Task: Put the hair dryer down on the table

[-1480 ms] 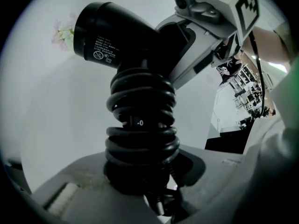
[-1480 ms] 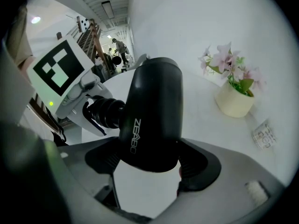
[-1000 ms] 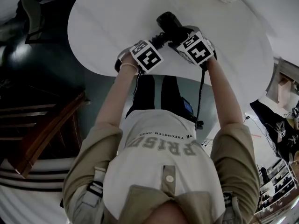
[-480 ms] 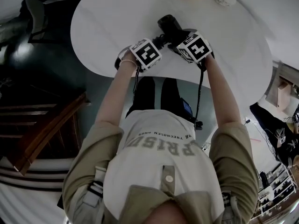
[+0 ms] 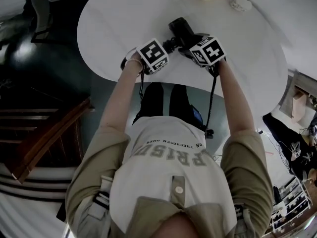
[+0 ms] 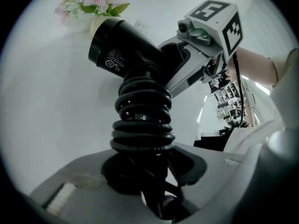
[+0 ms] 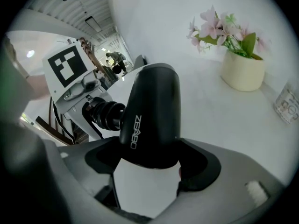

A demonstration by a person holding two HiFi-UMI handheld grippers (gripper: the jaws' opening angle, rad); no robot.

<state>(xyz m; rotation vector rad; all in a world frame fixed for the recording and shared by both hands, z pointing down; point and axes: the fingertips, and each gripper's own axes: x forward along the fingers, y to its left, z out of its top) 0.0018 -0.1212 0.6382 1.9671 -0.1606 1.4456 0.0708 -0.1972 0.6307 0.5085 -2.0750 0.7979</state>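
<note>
Your right hand-held gripper is clamping the fat black barrel of the hair dryer, one jaw pressing on each side. Your left hand-held gripper is straddling the dryer's handle, which is wrapped in coils of black cord. Its jaws have just been opening, and a pale sliver of gap is showing on one side of the handle, so that grip is loosening.

The two grippers are meeting nose to nose from opposite sides, and each one's marker cube is showing in the other's view. The dryer is lying roughly level between them, over the near part of the table. Whether it is already resting on the top, I cannot tell.

The table is round, white and mostly bare. A cream pot of pink flowers is standing at its far side, well apart from the dryer, with a small pale item just beside it.

Beyond the table the floor is looking dark – wooden steps are running along your left, and cluttered shelving is showing at your lower right.
</note>
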